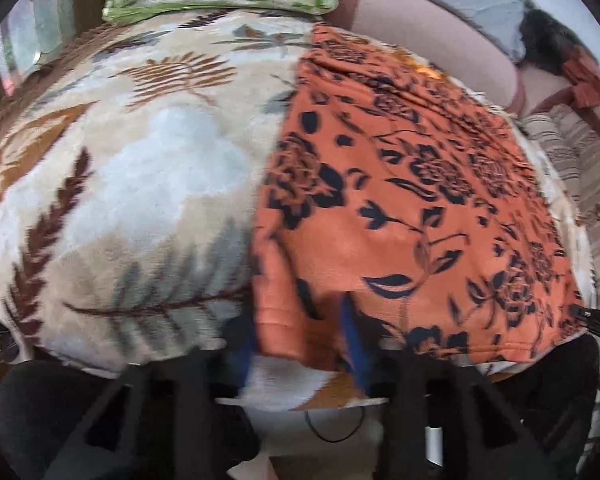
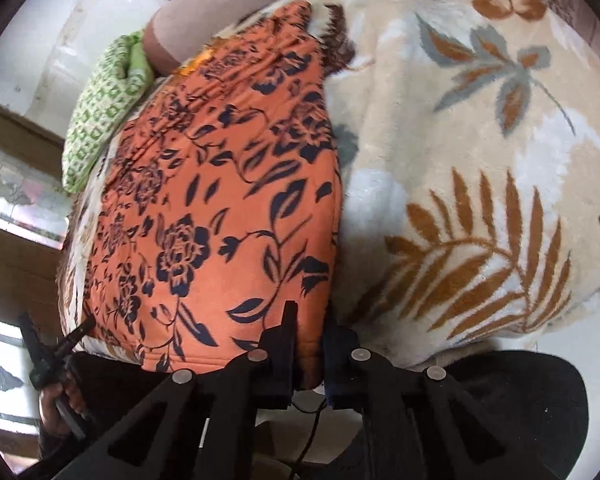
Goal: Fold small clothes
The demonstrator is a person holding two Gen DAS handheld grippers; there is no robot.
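Orange floral garment [image 1: 400,200] lies flat on the leafy fleece blanket [image 1: 140,184], soft and limp. Right gripper [image 2: 308,344] pinches its near right corner; left gripper [image 1: 296,344], half-open, straddles the near left corner.

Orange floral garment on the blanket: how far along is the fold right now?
Done: the orange floral garment lies spread flat on the leaf-print blanket. In hand: the right gripper is pinched shut on its near hem corner; the left gripper straddles the other near corner, jaws apart, no clear pinch yet. Left: the left pinch, then every fold, since no layer is turned over.
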